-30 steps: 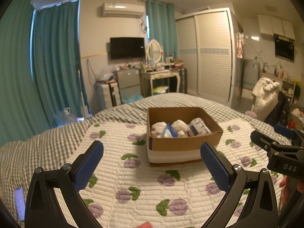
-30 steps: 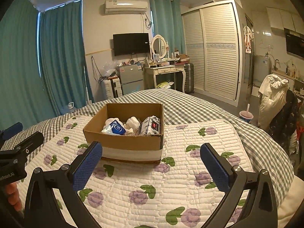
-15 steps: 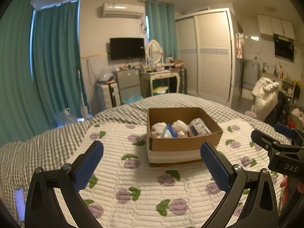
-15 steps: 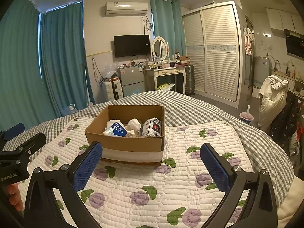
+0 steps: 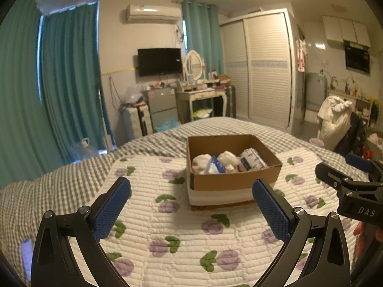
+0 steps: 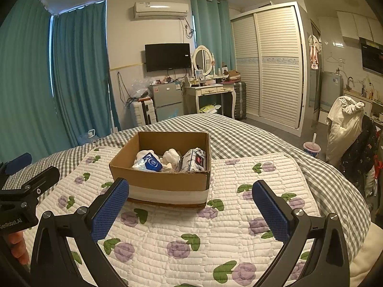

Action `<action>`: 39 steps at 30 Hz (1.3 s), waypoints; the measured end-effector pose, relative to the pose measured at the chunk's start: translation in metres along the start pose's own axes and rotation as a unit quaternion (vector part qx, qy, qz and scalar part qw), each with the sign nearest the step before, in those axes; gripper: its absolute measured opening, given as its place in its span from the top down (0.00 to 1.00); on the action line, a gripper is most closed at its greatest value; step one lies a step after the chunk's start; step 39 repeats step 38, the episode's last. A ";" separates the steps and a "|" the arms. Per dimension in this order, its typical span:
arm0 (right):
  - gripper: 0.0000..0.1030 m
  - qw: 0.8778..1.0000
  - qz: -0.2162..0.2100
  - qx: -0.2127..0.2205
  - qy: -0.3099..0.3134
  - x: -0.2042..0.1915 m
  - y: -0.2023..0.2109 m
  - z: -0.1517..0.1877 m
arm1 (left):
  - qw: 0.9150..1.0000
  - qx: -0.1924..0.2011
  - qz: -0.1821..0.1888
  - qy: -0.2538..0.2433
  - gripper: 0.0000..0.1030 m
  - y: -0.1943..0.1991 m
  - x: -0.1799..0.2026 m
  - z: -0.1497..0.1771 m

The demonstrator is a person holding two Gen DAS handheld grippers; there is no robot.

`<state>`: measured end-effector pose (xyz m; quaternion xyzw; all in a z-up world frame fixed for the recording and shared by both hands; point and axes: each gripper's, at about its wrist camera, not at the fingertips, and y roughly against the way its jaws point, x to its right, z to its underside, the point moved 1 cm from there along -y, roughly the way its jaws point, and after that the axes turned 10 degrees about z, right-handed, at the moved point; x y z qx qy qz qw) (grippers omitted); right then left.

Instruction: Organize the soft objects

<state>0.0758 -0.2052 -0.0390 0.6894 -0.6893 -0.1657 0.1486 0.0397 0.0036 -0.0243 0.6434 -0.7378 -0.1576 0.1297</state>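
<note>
A brown cardboard box (image 5: pixel 235 181) (image 6: pixel 167 181) stands on the quilted floral mat on the bed. Inside lie white soft bundles (image 5: pixel 227 157) (image 6: pixel 171 155), a blue-and-white pack (image 5: pixel 215 166) (image 6: pixel 149 163) and a wrapped tissue pack (image 5: pixel 251 160) (image 6: pixel 194 160). My left gripper (image 5: pixel 191 191) is open and empty, held above the mat in front of the box. My right gripper (image 6: pixel 190 191) is open and empty, also in front of the box. The right gripper also shows in the left wrist view (image 5: pixel 347 186), and the left gripper in the right wrist view (image 6: pixel 26 191).
The floral mat (image 5: pixel 167 227) (image 6: pixel 239 215) covers a grey checked bedspread (image 5: pixel 47 191). Beyond the bed stand a dressing table (image 6: pixel 210 91), small fridge, suitcases, wardrobe and teal curtains. A chair draped with clothes (image 6: pixel 347 124) stands at the right.
The right wrist view has drifted slightly, so the box sits a little further right in it. Both grippers stay open and empty.
</note>
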 end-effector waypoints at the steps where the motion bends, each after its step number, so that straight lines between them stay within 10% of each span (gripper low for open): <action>1: 0.00 1.000 -0.001 0.000 0.000 0.000 0.000 0.000 | 1.000 0.000 0.001 0.001 0.00 0.000 0.000 0.000; 39: 0.00 1.000 -0.003 0.001 -0.002 -0.004 0.004 0.003 | 1.000 -0.006 -0.001 0.009 0.00 0.010 -0.003 0.004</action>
